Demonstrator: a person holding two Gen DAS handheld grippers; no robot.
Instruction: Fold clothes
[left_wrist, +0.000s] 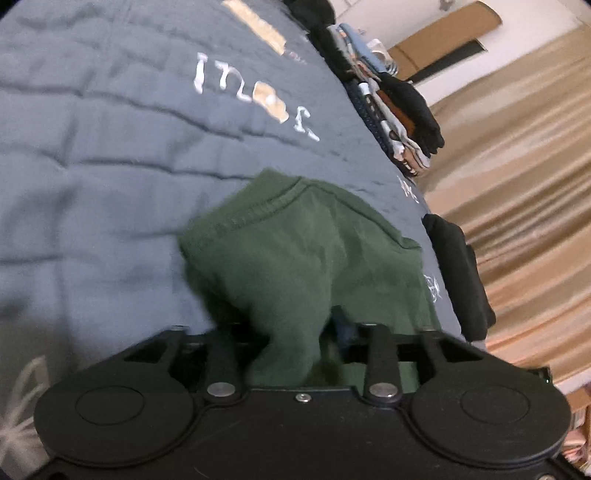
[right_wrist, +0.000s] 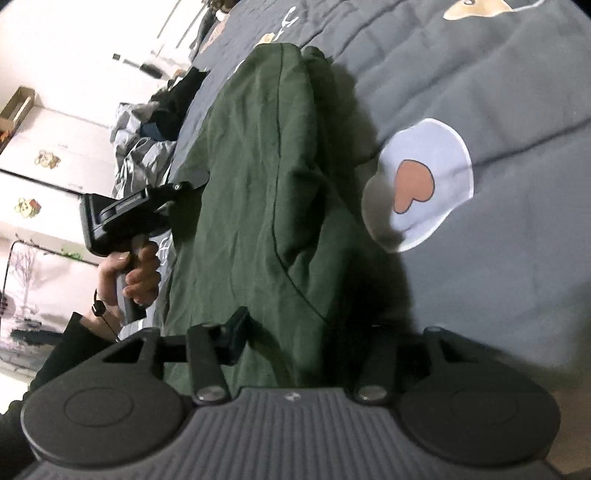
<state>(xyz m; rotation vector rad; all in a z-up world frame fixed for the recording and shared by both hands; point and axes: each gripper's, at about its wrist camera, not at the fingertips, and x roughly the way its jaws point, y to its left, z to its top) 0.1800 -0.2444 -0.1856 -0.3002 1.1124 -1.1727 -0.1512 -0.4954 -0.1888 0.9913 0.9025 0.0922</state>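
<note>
Both tongs grip green garment (right_wrist: 258, 177): left gripper (left_wrist: 295, 332) closed on bunched edge, right gripper (right_wrist: 295, 343) clamped on opposite end. Garment lies lengthwise on grey bedspread (left_wrist: 92, 147), partly doubled over. Folded stack (left_wrist: 399, 110) sits at bed edge; fold mid-way, unfinished.

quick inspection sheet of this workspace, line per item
surface: grey-blue quilted bedspread with printed patterns
job's things: green garment lying partly folded on the bedspread
clutter: stack of folded clothes and a dark folded item at the bed edge; heap of unfolded clothes
grippers: left gripper shut on green garment; right gripper over its near edge, grip unclear
cables: thin black cord at the wrist
surroundings: beige curtain, white cabinets
</note>
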